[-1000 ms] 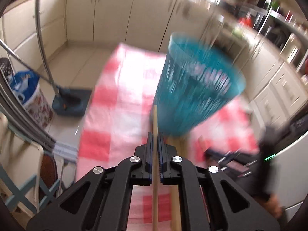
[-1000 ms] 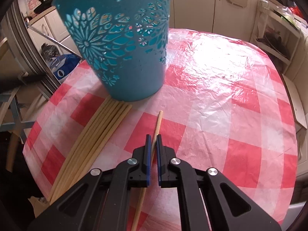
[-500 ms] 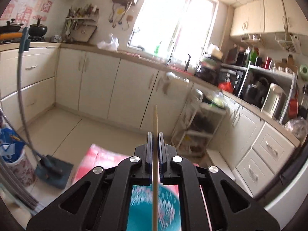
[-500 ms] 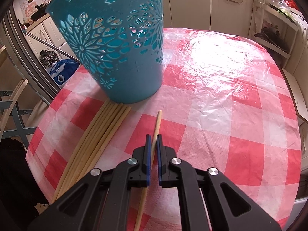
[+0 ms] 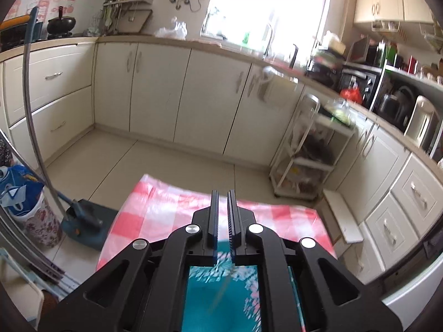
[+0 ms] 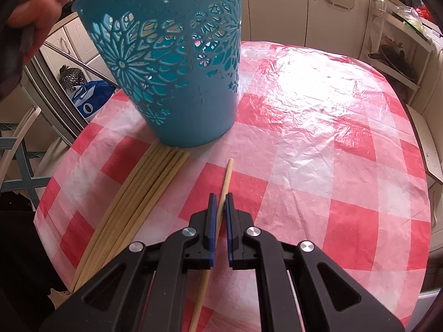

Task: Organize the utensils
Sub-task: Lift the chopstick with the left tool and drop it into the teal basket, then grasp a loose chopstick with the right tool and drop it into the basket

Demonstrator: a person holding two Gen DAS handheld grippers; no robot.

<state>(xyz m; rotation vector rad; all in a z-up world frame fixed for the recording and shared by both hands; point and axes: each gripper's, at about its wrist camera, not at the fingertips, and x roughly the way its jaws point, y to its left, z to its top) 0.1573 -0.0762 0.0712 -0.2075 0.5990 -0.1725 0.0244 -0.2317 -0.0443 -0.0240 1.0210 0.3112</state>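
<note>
My left gripper (image 5: 223, 193) hovers over the teal cut-out basket (image 5: 199, 298). Its jaws are opening, with a narrow gap and nothing between them. A blurred wooden chopstick (image 5: 221, 290) shows inside the basket below. In the right wrist view the basket (image 6: 177, 83) stands upright on the red-checked tablecloth (image 6: 318, 138). A bundle of several chopsticks (image 6: 144, 191) lies at its base. My right gripper (image 6: 219, 196) is low over the table, shut on a single chopstick (image 6: 227, 174) that lies pointing toward the basket.
A person's hand (image 6: 36, 8) shows above the basket at the top left. A chair (image 6: 16, 149) stands off the table's left edge. On the floor beyond are a mop (image 5: 83, 221) and a white wire rack (image 5: 304, 152); cabinets line the walls.
The left gripper rose over the basket and tipped up toward the room. The chopstick it held has left its jaws and now shows blurred in the basket. The right gripper has not moved.
</note>
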